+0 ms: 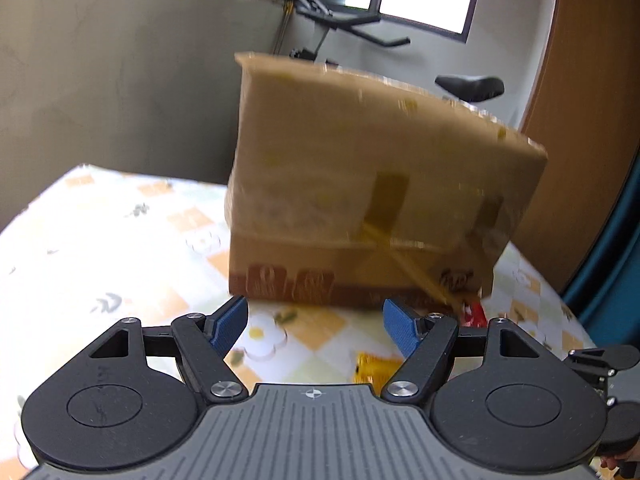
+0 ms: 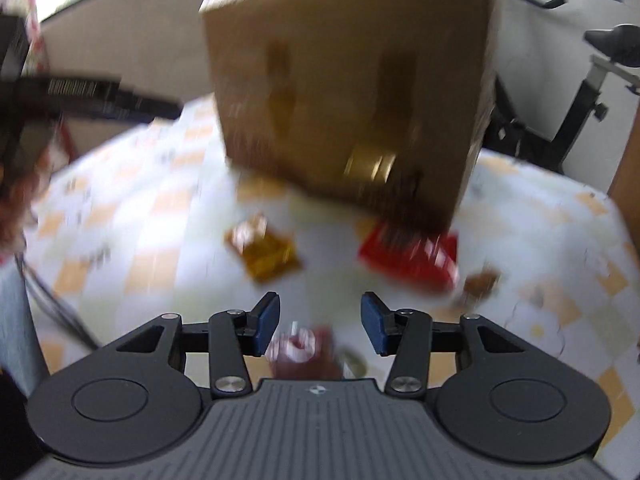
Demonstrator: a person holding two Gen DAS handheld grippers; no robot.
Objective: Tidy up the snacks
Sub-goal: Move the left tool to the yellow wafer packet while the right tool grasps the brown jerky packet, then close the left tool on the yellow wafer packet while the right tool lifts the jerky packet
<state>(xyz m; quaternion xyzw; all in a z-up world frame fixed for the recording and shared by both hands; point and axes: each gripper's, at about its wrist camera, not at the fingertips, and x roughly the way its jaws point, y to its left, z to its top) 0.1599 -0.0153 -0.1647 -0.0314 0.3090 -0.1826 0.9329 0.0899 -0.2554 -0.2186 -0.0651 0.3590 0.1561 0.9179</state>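
Note:
A taped cardboard box [image 1: 360,184] stands on a table with a checkered cloth [image 1: 120,248]. My left gripper [image 1: 314,312] hovers just in front of the box, open, with nothing between its blue pads. A yellow packet [image 1: 372,368] lies under it and a red packet [image 1: 474,314] sits at the box's right corner. In the blurred right wrist view the box [image 2: 344,92] is ahead, with the yellow packet [image 2: 264,252] and the red packet [image 2: 408,256] on the cloth before it. My right gripper [image 2: 320,308] is open above a dark red packet [image 2: 304,352], whose sides the pads do not touch.
A small brown snack [image 2: 480,284] lies right of the red packet. A blurred black object [image 2: 92,94] reaches in from the left. An exercise bike [image 2: 580,92] stands behind the table, and a wooden panel [image 1: 580,120] rises at the right.

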